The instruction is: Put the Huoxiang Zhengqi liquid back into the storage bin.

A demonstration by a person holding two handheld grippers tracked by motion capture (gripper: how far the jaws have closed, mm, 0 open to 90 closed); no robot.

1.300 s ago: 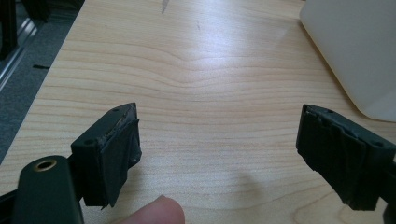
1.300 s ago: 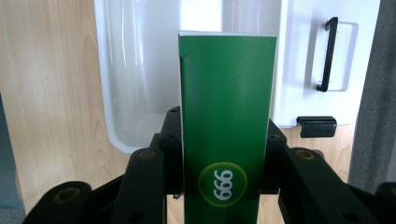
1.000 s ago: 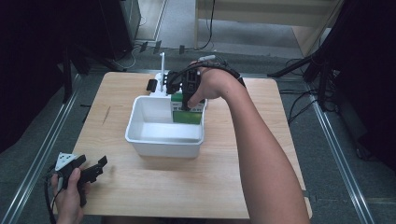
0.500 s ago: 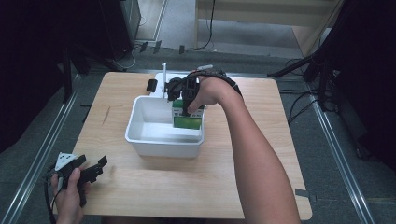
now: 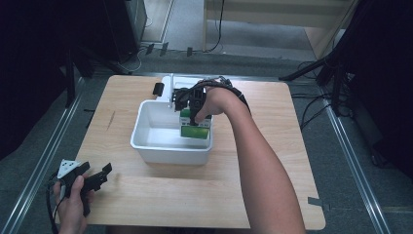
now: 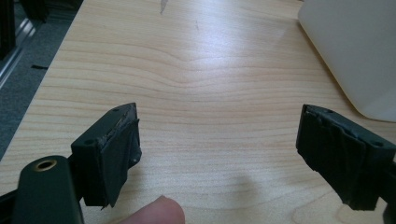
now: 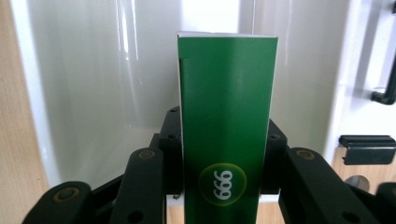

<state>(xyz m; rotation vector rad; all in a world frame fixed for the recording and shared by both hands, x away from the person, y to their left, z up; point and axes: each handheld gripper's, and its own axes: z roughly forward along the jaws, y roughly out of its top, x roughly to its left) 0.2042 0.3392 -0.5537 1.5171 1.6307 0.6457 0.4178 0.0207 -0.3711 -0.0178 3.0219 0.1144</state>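
The tall green cardboard box (image 7: 226, 135), with a white edge and a round yellow-green mark printed on its face, hangs inside the white rectangular plastic tub (image 5: 146, 146), at the tub's 3 o'clock side in the high view, close to the right wall. The right gripper (image 5: 195, 117) pinches this box between its black jaws, one pad pressed on each narrow side, as the right gripper view shows clearly. To do this step well, I think the box should go down straight until its lower end meets the tub floor, and the jaws should spread only then, so the box does not drop or tip against the wall. Whether the box already touches the floor I cannot tell. The left gripper (image 5: 92, 179) rests at about 7 o'clock of the tub, well apart, above the light wooden table (image 6: 196, 84), its jaws spread wide with nothing between them.
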